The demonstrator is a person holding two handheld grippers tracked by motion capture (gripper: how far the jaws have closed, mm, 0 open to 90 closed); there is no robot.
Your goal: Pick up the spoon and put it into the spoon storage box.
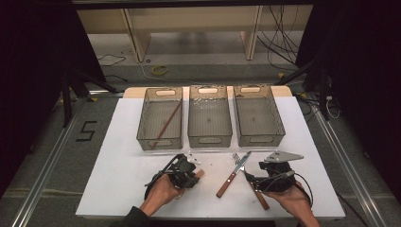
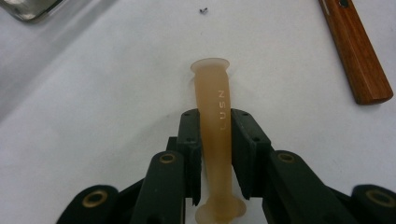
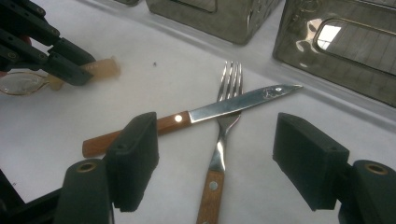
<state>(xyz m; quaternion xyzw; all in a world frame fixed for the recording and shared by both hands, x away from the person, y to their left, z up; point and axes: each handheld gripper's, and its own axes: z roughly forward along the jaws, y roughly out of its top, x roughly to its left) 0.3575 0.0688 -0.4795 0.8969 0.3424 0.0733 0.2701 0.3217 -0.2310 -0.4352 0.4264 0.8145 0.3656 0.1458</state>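
Observation:
My left gripper (image 2: 215,122) is shut on a translucent tan handle (image 2: 212,84) that lies on the white table; its pads press on both sides. The same tan handle (image 3: 100,67) shows in the right gripper view, held by the left gripper (image 3: 70,65), with a shiny rounded end (image 3: 21,83) behind it. My right gripper (image 3: 222,140) stands open, low over a fork (image 3: 229,79) with a wooden grip. A wood-handled knife (image 3: 224,106) lies crossed over the fork. From above, the left gripper (image 1: 191,170) and the right gripper (image 1: 257,177) flank the knife (image 1: 231,177).
Three translucent grey bins stand in a row at the back: left (image 1: 160,142), middle (image 1: 210,139), right (image 1: 259,139). A brown stick (image 1: 166,125) lies in the left bin. The knife's wooden handle (image 2: 357,56) lies to the right of the left gripper's jaws.

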